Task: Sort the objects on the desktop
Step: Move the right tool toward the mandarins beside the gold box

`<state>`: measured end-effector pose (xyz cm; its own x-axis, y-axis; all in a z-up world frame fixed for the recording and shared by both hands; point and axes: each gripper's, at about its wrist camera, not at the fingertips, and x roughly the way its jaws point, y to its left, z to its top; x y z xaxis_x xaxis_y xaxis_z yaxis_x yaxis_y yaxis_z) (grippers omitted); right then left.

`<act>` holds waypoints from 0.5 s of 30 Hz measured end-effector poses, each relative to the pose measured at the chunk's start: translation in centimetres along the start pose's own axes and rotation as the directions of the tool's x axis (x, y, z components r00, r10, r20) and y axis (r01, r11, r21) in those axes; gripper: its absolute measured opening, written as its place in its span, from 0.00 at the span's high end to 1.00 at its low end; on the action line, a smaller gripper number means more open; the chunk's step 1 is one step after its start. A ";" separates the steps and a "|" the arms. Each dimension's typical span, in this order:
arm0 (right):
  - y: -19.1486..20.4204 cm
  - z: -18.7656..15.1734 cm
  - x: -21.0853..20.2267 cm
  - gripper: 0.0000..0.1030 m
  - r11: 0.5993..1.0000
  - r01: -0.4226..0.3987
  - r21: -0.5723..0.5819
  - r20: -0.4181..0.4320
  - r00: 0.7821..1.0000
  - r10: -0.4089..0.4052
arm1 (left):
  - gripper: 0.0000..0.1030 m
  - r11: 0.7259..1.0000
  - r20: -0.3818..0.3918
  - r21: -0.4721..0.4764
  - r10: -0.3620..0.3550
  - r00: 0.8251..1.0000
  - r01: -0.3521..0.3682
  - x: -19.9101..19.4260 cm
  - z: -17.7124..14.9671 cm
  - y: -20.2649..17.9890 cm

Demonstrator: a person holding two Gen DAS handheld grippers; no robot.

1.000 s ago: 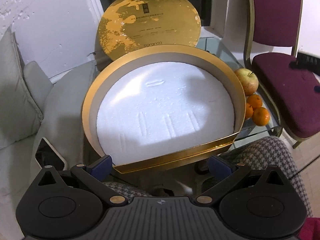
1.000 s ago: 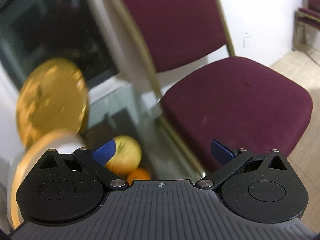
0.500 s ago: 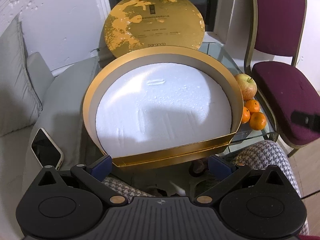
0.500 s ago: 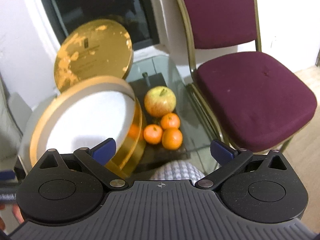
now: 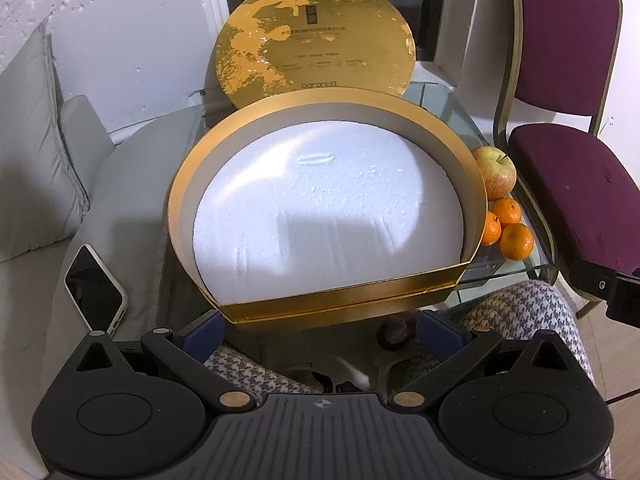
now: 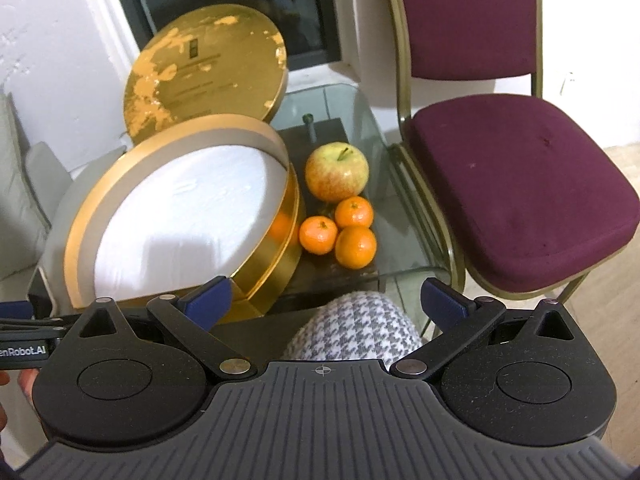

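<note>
A round gold box [image 5: 336, 308] [image 6: 272, 268] with a white foam liner [image 5: 328, 216] lies open on the glass table. Its gold lid [image 5: 312, 36] [image 6: 204, 76] leans upright behind it. An apple [image 5: 496, 172] [image 6: 336, 172] and three tangerines [image 5: 514, 240] [image 6: 354, 246] sit just right of the box. My left gripper [image 5: 320, 330] is open, held back from the box's near rim with nothing between its fingers. My right gripper [image 6: 324, 300] is open too, above a houndstooth-clad knee [image 6: 356, 332], short of the fruit.
A maroon chair [image 6: 520, 176] [image 5: 568, 184] stands right of the glass table [image 6: 404, 224]. A phone [image 5: 94, 288] lies on grey cushions [image 5: 36, 160] to the left. A white wall and a dark window are behind.
The right gripper swung left from facing the chair, bringing the box and fruit into view. The left gripper pulled back and up a little, so the phone shows whole.
</note>
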<state>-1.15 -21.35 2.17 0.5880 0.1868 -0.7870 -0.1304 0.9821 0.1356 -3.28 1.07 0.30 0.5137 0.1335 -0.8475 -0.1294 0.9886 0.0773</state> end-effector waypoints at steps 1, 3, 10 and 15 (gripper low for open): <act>0.3 0.1 0.0 0.00 1.000 0.001 -0.001 0.001 1.000 -0.001 | 0.01 1.000 -0.002 0.002 0.000 1.000 0.000 0.0 0.0 0.0; 0.7 0.5 0.3 0.00 1.000 0.000 0.006 0.003 1.000 0.000 | 0.01 1.000 -0.004 0.003 0.001 1.000 -0.001 0.1 0.0 -0.1; 1.5 0.5 0.5 0.00 1.000 -0.005 0.011 -0.008 1.000 0.006 | 0.01 1.000 -0.010 0.015 0.004 1.000 -0.004 0.2 0.1 -0.4; 0.8 0.1 0.5 0.00 1.000 -0.006 0.021 -0.012 1.000 0.006 | 0.01 1.000 -0.013 0.023 0.009 1.000 -0.009 0.3 0.1 -0.6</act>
<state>-0.85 -20.50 1.92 0.5773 0.1928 -0.7935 -0.1175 0.9812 0.1530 -3.00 0.50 0.04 0.5016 0.1417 -0.8534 -0.1144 0.9887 0.0970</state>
